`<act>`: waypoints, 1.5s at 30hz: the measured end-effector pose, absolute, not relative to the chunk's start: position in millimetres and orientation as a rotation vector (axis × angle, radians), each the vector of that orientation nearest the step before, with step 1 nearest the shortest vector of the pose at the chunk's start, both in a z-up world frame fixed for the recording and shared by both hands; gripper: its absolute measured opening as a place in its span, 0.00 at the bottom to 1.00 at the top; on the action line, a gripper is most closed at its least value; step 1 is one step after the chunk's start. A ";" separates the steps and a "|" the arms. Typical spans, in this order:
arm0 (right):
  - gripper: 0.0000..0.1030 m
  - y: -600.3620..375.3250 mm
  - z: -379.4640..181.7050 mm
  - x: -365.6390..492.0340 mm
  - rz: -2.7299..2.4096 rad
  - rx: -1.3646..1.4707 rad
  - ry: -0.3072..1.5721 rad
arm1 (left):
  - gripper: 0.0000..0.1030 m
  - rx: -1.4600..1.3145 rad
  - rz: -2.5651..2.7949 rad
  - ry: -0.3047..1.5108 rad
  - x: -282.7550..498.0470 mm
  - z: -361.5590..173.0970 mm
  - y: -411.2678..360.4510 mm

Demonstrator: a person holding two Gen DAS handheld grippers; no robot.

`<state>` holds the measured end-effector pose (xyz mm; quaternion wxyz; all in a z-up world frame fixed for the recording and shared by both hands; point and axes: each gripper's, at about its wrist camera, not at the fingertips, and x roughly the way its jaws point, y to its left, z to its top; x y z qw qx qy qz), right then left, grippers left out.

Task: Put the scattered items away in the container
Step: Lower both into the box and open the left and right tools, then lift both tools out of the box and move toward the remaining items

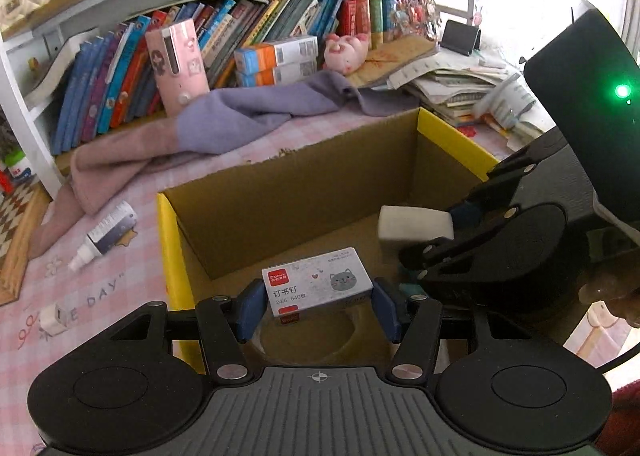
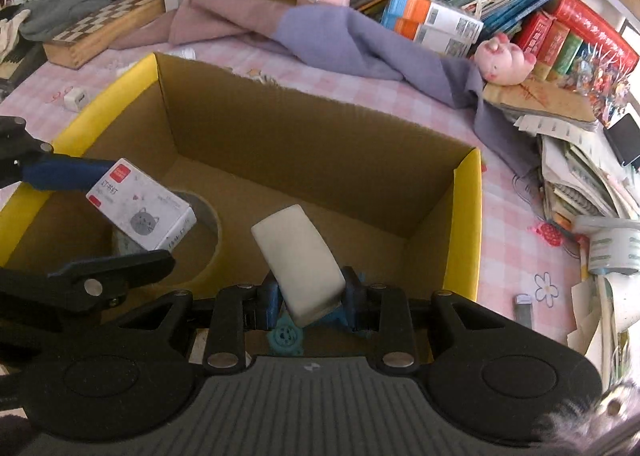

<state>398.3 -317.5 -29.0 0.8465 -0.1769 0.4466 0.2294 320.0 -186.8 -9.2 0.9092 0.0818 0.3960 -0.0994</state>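
Observation:
An open cardboard box (image 1: pixel 448 136) with yellow rims stands on the pink checked table; it also shows in the right wrist view (image 2: pixel 466 224). My left gripper (image 1: pixel 318 306) is shut on a white staple box (image 1: pixel 316 284) with a grey cat print, held over the box's near left part above a tape roll (image 2: pixel 208 216). The staple box also shows in the right wrist view (image 2: pixel 140 204). My right gripper (image 2: pixel 310 298) is shut on a white eraser (image 2: pixel 300 260), held inside the box; the eraser also shows in the left wrist view (image 1: pixel 414 222).
A small white bottle (image 1: pixel 106 234) and a white charger cube (image 1: pixel 54 318) lie on the table left of the box. A pink and purple cloth (image 1: pixel 208 124) lies behind it. Books, a pink pig toy (image 2: pixel 502 58) and paper piles (image 2: pixel 576 160) crowd the back and right.

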 end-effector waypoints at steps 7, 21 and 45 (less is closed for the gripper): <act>0.28 -318.9 -29.7 395.9 0.508 -0.365 0.946 | 0.58 0.167 -0.181 0.805 317.0 -9.4 -187.9; 0.52 -327.8 3.2 371.9 0.508 -0.282 0.808 | 0.80 0.141 -0.113 0.625 271.7 27.9 -177.9; 0.59 -323.5 47.0 233.3 0.227 -0.153 0.482 | 0.87 0.010 -0.101 0.496 167.7 39.9 -118.2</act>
